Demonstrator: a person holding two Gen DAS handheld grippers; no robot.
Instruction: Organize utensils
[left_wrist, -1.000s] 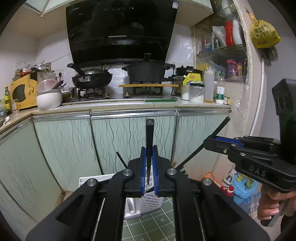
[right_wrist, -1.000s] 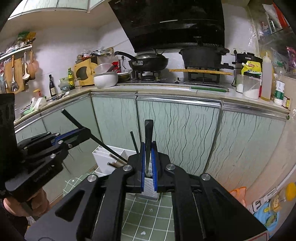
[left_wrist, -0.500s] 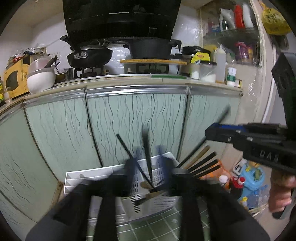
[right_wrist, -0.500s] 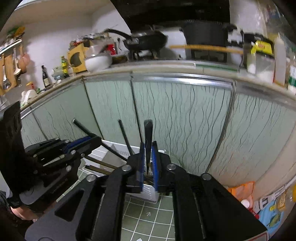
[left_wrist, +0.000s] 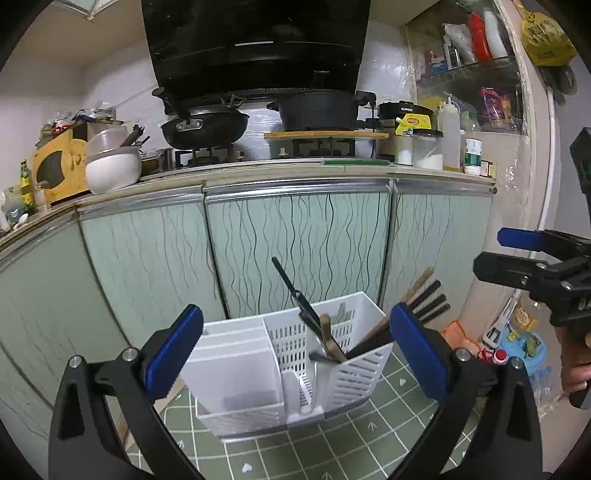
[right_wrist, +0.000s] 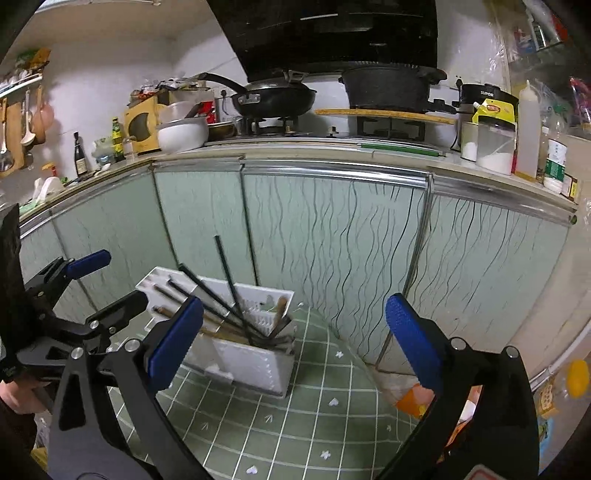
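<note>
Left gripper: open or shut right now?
Open. The left gripper has just been opening; its blue pads stand wide apart, nothing between them, with the white utensil caddy beyond.

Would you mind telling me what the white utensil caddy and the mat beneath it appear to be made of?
The utensil caddy looks like moulded white plastic: matte, thin slotted walls. The mat seems a green cutting mat, probably vinyl, with a printed white grid.

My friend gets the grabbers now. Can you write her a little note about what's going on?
Left gripper: jaws have just been opening, now wide, nothing between them.
Right gripper: the same, wide and empty.
White utensil caddy stands on the green tiled mat.
Done: black chopsticks lean in its slotted compartment with other utensils.
Left: no loose utensils are in view; check around before stopping.
</note>
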